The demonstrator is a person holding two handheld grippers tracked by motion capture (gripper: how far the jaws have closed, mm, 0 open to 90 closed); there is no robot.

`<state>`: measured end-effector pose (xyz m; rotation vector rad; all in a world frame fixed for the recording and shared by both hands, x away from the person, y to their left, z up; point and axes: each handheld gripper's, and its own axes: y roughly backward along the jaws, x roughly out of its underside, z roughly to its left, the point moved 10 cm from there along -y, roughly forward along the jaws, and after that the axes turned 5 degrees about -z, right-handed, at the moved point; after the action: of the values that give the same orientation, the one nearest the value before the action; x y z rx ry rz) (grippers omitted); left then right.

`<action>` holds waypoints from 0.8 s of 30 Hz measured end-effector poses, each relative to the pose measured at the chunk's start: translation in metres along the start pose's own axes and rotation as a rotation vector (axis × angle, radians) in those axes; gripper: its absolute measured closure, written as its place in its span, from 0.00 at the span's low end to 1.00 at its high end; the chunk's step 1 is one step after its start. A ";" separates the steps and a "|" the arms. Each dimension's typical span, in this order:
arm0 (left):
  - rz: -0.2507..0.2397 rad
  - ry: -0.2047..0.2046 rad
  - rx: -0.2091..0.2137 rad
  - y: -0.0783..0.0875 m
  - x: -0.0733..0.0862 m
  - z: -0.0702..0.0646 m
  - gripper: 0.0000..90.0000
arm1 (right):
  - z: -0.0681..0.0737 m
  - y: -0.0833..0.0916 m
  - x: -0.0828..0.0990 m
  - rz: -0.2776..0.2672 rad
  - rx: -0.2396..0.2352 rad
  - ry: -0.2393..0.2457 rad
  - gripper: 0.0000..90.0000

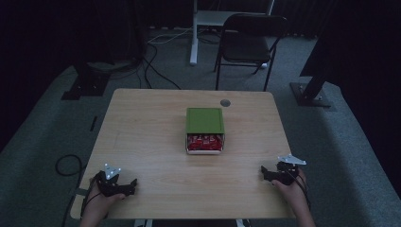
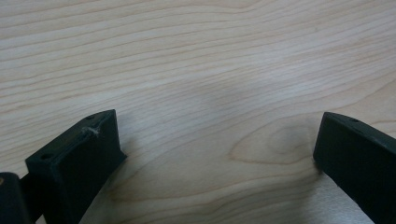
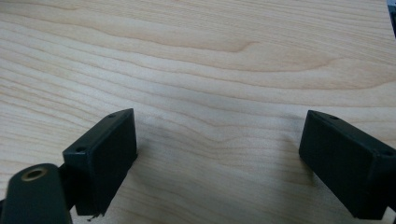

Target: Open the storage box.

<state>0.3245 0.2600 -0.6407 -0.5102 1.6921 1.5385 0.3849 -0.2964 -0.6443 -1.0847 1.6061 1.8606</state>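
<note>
Red contents of green-lidded box (image 1: pixel 204 120) half covered and unreadable, left gripper (image 1: pixel 134 185) and right gripper (image 1: pixel 264 173) spread wide, nothing held, rested on table (image 1: pixel 156 142).

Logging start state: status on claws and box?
Left claw and right claw open, empty, at near table edge. Green-lidded box mid-table, untouched, red packs showing. Nothing between.
</note>
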 end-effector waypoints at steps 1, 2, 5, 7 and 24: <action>0.000 -0.008 0.001 0.000 -0.001 -0.001 0.01 | 0.000 0.000 0.000 0.000 -0.001 0.000 0.12; 0.000 -0.018 0.005 -0.001 -0.002 -0.004 0.01 | 0.000 0.000 0.000 0.000 -0.001 0.000 0.12; -0.006 -0.050 0.013 -0.002 -0.007 -0.011 0.01 | 0.000 0.000 0.000 0.000 -0.001 0.000 0.12; -0.013 -0.066 0.024 -0.003 -0.011 -0.017 0.01 | 0.000 0.000 0.000 0.000 -0.001 0.000 0.12; -0.094 -0.246 0.064 -0.013 -0.052 -0.063 0.01 | 0.000 0.000 0.000 0.000 -0.001 0.000 0.12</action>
<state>0.3490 0.1864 -0.6122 -0.3466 1.5018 1.4129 0.3849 -0.2963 -0.6442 -1.0847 1.6054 1.8614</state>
